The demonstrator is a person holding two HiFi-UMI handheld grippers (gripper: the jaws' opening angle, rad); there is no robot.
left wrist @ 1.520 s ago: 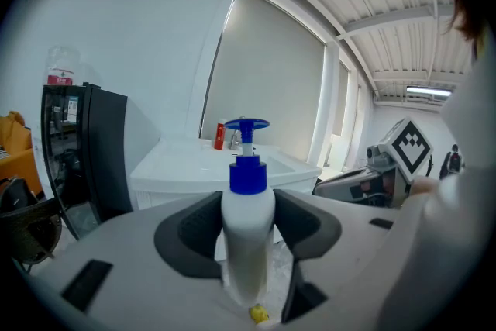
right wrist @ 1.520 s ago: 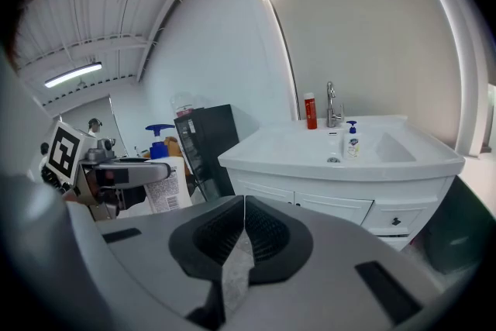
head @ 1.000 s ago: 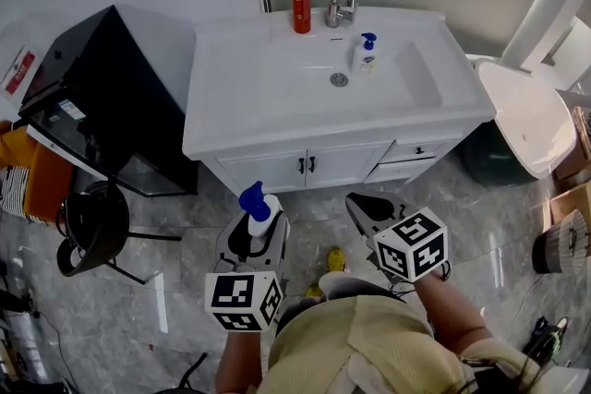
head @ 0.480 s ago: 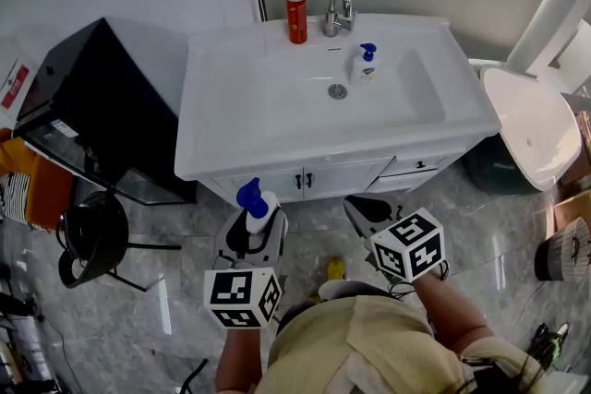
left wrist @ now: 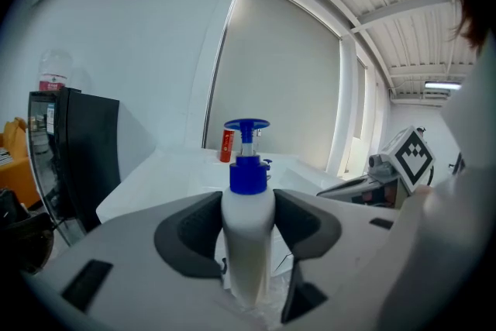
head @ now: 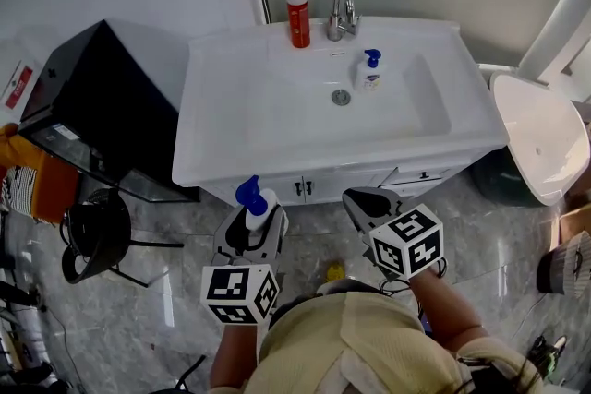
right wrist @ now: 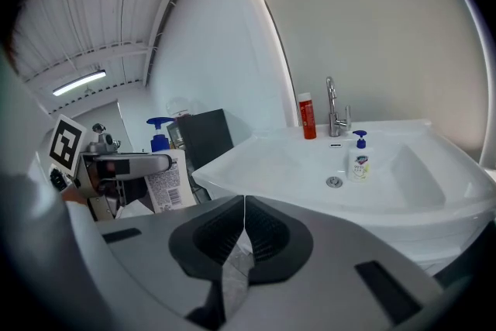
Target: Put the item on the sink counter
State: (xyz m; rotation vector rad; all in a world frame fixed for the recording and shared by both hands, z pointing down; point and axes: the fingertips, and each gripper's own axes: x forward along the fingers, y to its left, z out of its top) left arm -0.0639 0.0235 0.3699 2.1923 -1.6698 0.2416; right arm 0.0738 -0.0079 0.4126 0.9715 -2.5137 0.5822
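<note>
Carry step, by our reading. The left gripper (head: 251, 231) is clamped on the pump bottle (head: 257, 209), its dark ribbed pads pressed to either side of the white body. The bottle stands upright in the grip, out in front of the sink counter (head: 231, 106) and below its front edge, over the floor. It is not yet on the counter.

The right gripper (head: 365, 203) hangs level with it, also in front of the counter. Its jaws are together with nothing between them.

Next move, as we judge it:
- lift the bottle clear of the counter's front lip, then forward over the flat left shelf beside the basin;
- set the base down flat before the jaws part, since the bottle is tall and narrow and could tip.

Materials and shapes:
- Pump bottle: smooth white plastic, rounded shoulders, blue collar and a flat blue pump head. The right gripper view shows a printed label with a barcode.
- Sink counter: glossy white, one moulded piece with rounded corners and a shallow rectangular basin with a metal drain.
- On it: a chrome faucet (head: 342, 9) at the back edge, a red cylinder bottle (head: 297, 14) with a white cap just beside the faucet, and a small soap dispenser (head: 369, 69) with a blue pump inside the basin.
- Floor (head: 166, 309) in front of the counter: polished grey, marbled and reflective.
</note>
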